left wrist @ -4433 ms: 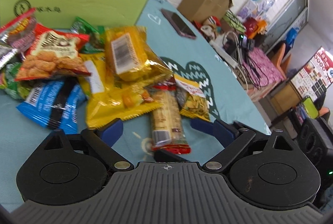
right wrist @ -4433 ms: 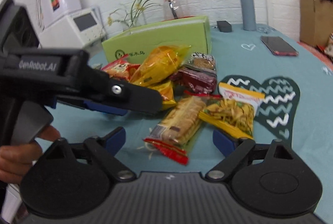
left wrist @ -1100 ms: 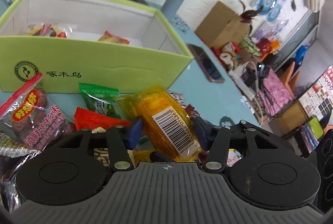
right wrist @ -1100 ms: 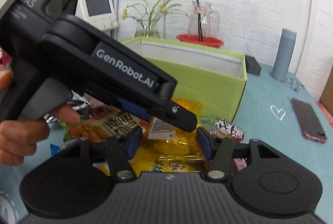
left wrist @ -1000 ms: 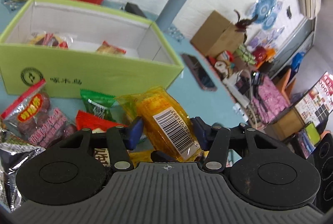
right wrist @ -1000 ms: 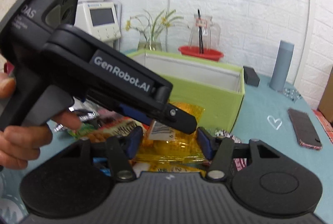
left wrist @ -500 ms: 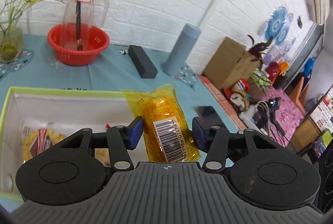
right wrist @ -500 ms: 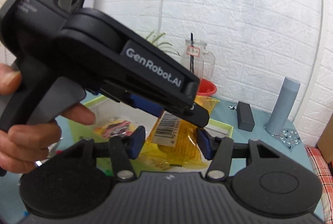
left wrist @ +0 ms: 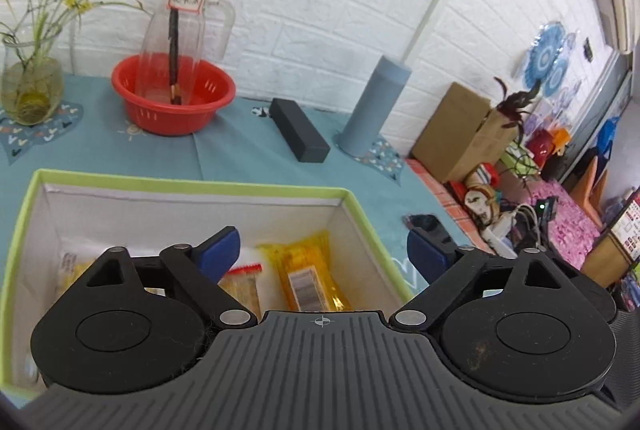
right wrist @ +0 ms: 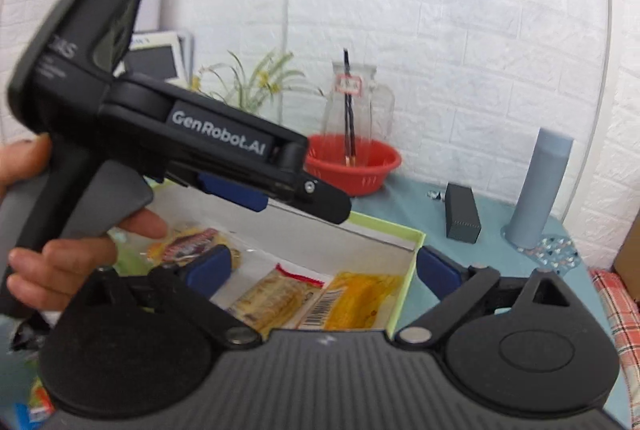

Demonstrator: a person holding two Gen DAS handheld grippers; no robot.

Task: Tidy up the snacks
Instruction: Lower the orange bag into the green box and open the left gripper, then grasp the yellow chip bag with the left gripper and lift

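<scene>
Left gripper: your left gripper (left wrist: 324, 250) hangs over the green box (left wrist: 192, 188), tilted down into it; its jaws are opening and nothing is between the blue pads (left wrist: 218, 252)
Right gripper: your right gripper (right wrist: 324, 270) sits just beside it over the near right corner of the box (right wrist: 412, 250); its jaws are opening too, with no packet between them
Your hand: the left hand (right wrist: 60, 254) wraps the left tool's handle, seen at the left of the right wrist view
Yellow packet: it lies flat on the box floor by the right wall, barcode up (left wrist: 308, 280), also seen from the right wrist (right wrist: 352, 304), clear of both pairs of pads
Other snacks in box: a biscuit pack (left wrist: 240, 288) lies just left of the yellow packet; more packets sit toward the left wall, partly hidden behind the left tool
Step in hand: by the look of it, the release into the box; the yellow packet is down and both tools are letting go
How far along: several snacks are in the box; a few wrappers (right wrist: 36, 404) show at the lower left edge outside it, so more likely remain
Next move: lift both tools clear of the box rim without catching it, then bring them back toward the loose snacks and pick one with jaws wide
Watch: the right pad of each tool is close to the box's right wall
</scene>
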